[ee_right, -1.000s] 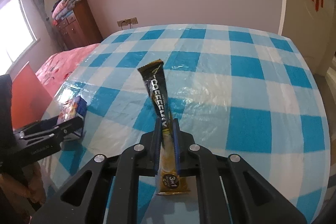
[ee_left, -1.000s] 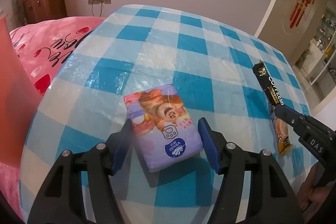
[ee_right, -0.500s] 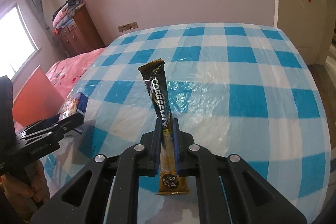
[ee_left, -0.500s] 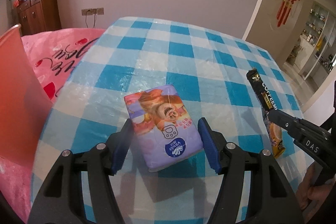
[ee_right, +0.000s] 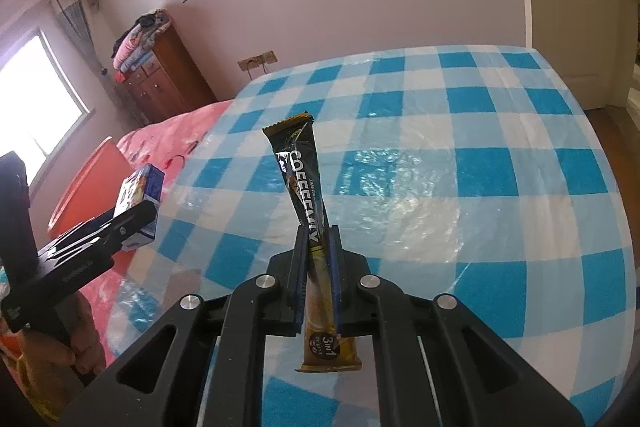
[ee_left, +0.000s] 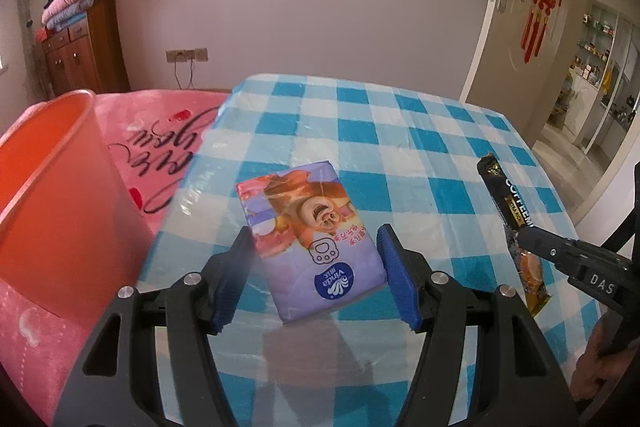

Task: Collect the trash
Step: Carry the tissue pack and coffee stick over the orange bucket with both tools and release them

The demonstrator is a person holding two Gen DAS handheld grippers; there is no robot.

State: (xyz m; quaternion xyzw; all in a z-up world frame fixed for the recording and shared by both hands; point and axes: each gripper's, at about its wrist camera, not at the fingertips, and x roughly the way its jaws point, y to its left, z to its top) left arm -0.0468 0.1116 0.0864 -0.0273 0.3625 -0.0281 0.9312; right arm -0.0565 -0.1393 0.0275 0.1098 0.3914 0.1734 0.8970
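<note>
My left gripper (ee_left: 316,243) is shut on a purple tissue pack (ee_left: 308,235) with a cartoon bear, held above the near left part of the blue-and-white checked table (ee_left: 400,131). My right gripper (ee_right: 318,239) is shut on a black and gold coffee sachet (ee_right: 304,183), which stands upright between the pads above the table (ee_right: 440,163). The sachet (ee_left: 508,203) and right gripper (ee_left: 560,255) show at the right of the left wrist view. The tissue pack (ee_right: 140,191) and left gripper (ee_right: 132,223) show at the left of the right wrist view.
An orange-red bin (ee_left: 52,179) stands left of the table, over a pink bed cover (ee_left: 160,139); it also shows in the right wrist view (ee_right: 88,183). A wooden cabinet (ee_left: 84,55) stands at the back wall. A door (ee_left: 520,27) is at the right.
Both grippers have lifted with their items, so the table sits lower in view. The left gripper has turned left and the orange-red bin now shows more fully.
</note>
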